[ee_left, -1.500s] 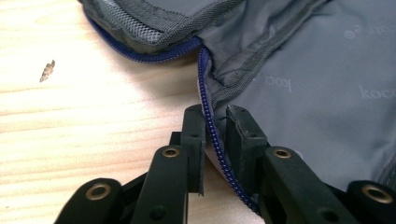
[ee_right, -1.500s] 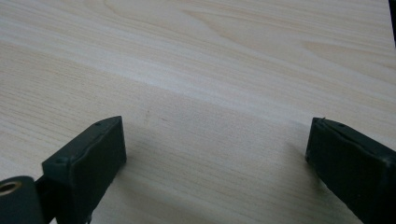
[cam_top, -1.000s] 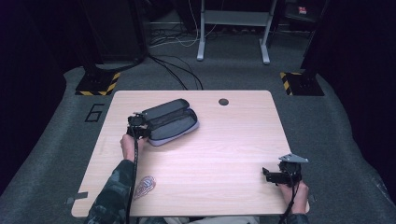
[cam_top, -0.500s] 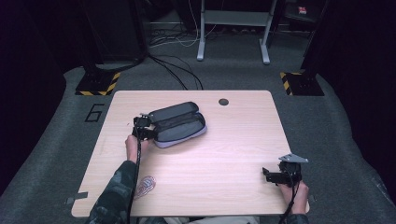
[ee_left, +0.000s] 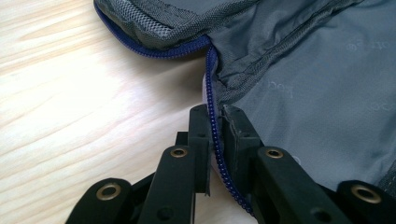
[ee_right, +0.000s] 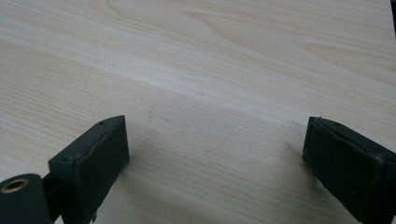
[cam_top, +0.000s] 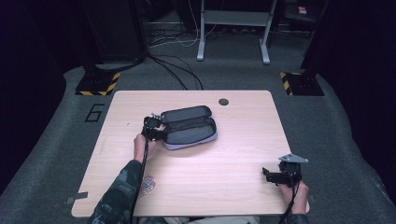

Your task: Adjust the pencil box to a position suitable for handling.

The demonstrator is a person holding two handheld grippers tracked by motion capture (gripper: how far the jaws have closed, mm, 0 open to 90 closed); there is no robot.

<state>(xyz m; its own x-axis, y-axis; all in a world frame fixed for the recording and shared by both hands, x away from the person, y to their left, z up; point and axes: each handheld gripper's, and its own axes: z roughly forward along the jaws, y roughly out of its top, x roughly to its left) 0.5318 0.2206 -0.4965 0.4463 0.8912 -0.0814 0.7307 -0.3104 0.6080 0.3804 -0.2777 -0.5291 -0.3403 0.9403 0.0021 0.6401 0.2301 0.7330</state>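
Observation:
A grey zip case (cam_top: pixel 189 127) with a blue zip lies open on the wooden table (cam_top: pixel 233 154), left of the middle. At the case's left end my left gripper (cam_top: pixel 156 131) is shut on its edge. In the left gripper view the two jaws pinch the blue zip edge (ee_left: pixel 213 105) of the case (ee_left: pixel 317 79), grey lining to the right of them. My right gripper (cam_top: pixel 267 173) rests near the table's front right corner and points left. Its jaws stand wide apart over bare wood (ee_right: pixel 215 116) with nothing between them.
A dark round hole cover (cam_top: pixel 223 101) sits near the table's far edge. A small wiry object (cam_top: pixel 147 184) lies by the left sleeve at the front. Grey floor, cables and a metal stand (cam_top: pixel 233 28) lie beyond the table.
My left gripper and the case have shifted to the right across the table, the case turning slightly. The right gripper has kept still.

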